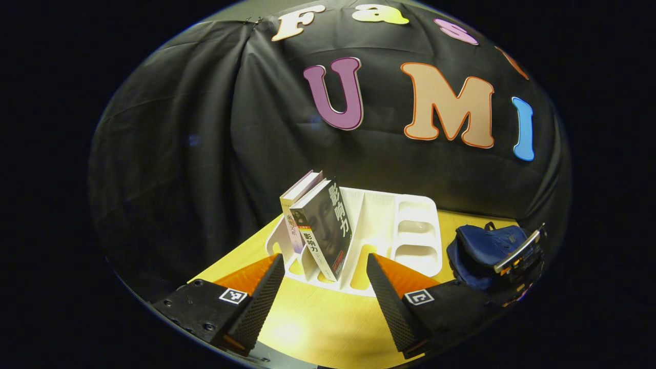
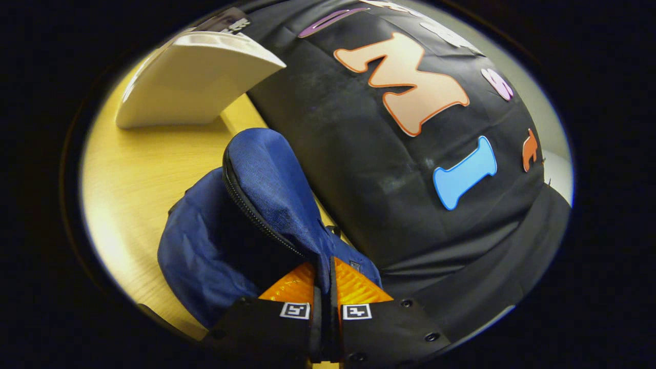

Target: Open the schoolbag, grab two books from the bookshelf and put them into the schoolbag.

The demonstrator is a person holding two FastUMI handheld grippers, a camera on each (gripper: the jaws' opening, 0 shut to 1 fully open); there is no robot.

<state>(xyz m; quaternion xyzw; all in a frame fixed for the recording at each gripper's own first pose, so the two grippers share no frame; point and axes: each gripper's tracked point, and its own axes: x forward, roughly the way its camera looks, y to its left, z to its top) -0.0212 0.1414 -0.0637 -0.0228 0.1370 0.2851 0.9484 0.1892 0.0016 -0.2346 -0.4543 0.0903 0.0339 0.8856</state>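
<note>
In the left gripper view we count two books standing in one white bookshelf [image 1: 405, 225] on the yellow wooden table [image 1: 312, 318]. The dark-covered book [image 1: 328, 228] leans at the front, and a lighter book [image 1: 297, 205] stands just behind it, touching it. Both sit in the shelf's left slots. Our left gripper [image 1: 325, 277] has its two fingers spread wide with nothing between them, a little short of the books. To the shelf's right lies one blue schoolbag [image 1: 484, 251], with the other gripper at its right side.

In the right gripper view, our right gripper [image 2: 322, 284] has its jaws nearly together, both fingers pinching a fold of the schoolbag [image 2: 256, 205] fabric beside the zipper [image 2: 256, 210]. The bag's mouth gapes open to the left of the raised flap.
</note>
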